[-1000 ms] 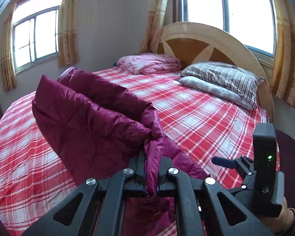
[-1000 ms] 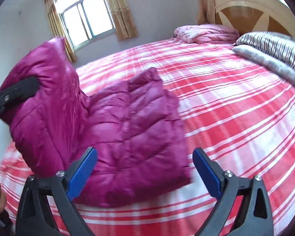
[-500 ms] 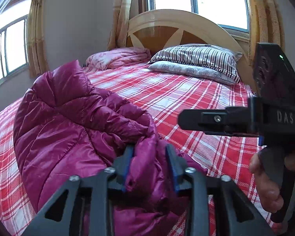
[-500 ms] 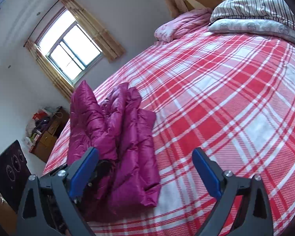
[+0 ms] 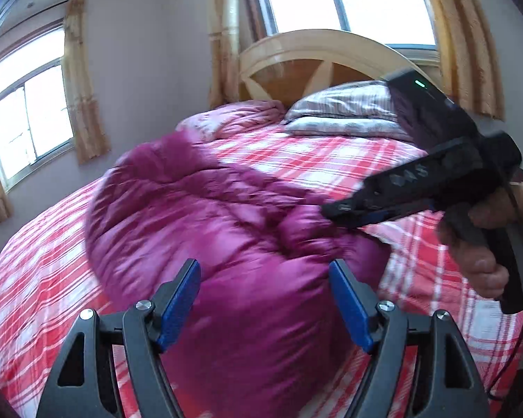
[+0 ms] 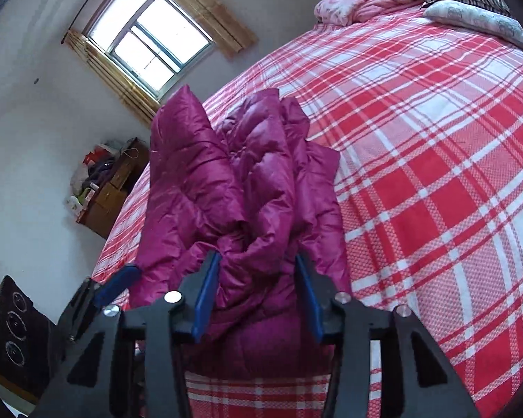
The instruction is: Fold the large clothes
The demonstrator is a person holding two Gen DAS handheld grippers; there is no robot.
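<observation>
A magenta puffer jacket (image 5: 198,230) lies bunched on the red plaid bed (image 5: 331,160). My left gripper (image 5: 265,296) is open, its blue pads on either side of the jacket's near bulge without holding it. My right gripper (image 6: 258,292) is closed around a thick bunch of the jacket (image 6: 240,181) at its near end. In the left wrist view the right gripper (image 5: 341,214) comes in from the right, its tip pressed into the jacket. The left gripper's blue pad (image 6: 116,284) shows at the lower left of the right wrist view.
A wooden headboard (image 5: 317,66), striped pillows (image 5: 345,111) and a folded pink quilt (image 5: 233,122) sit at the bed's far end. A cluttered wooden cabinet (image 6: 108,188) stands by the wall beyond the bed's left side. Windows with curtains are on two walls.
My left gripper has opened and let go of the jacket. My right gripper moved onto the jacket's near end and closed on a bunch of it. The jacket has slumped down onto the bed.
</observation>
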